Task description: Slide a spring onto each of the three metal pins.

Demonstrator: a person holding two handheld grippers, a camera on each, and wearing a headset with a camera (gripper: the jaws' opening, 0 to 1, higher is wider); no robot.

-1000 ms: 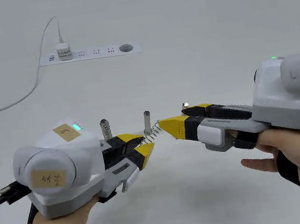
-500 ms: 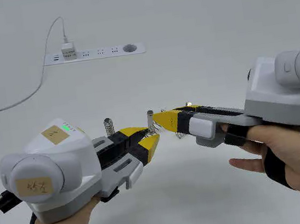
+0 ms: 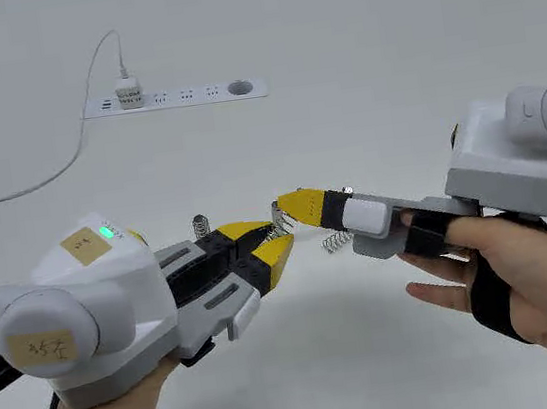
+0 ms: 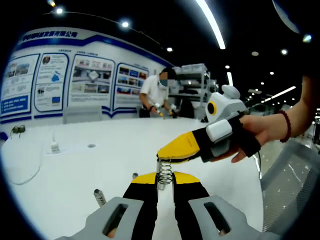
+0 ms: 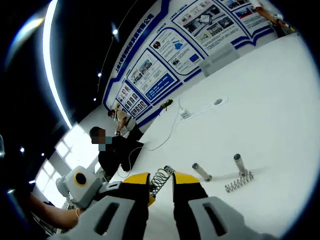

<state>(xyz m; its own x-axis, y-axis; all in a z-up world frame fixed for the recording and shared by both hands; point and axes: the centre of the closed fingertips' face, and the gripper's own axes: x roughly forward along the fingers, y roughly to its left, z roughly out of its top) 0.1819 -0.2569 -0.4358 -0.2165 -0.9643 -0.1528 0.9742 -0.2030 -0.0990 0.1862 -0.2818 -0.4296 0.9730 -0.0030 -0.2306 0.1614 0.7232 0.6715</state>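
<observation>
One steel spring point(image 3: 281, 226) spans the gap between my two grippers, above the table. My left gripper point(image 3: 267, 247) is shut on its lower end point(image 4: 165, 175). My right gripper point(image 3: 292, 208) is shut on the other end point(image 5: 161, 179), tip to tip with the left one. Two bare metal pins point(image 5: 201, 171) point(image 5: 238, 164) stand upright just beyond the right jaws. A third pin point(image 3: 201, 224) point(image 4: 100, 196), behind the left gripper, carries a spring. One loose spring point(image 3: 336, 242) point(image 5: 239, 183) lies flat on the table by the bare pins.
A white power strip point(image 3: 174, 98) with a plugged charger and cable lies at the back of the white table point(image 3: 387, 68). A person point(image 4: 156, 94) works at the table's far end, and another person point(image 5: 112, 145) stands off to the side.
The right gripper has moved left and closed in on the free end of the spring that the left gripper holds. The two tips now meet. The loose spring has come into sight.
</observation>
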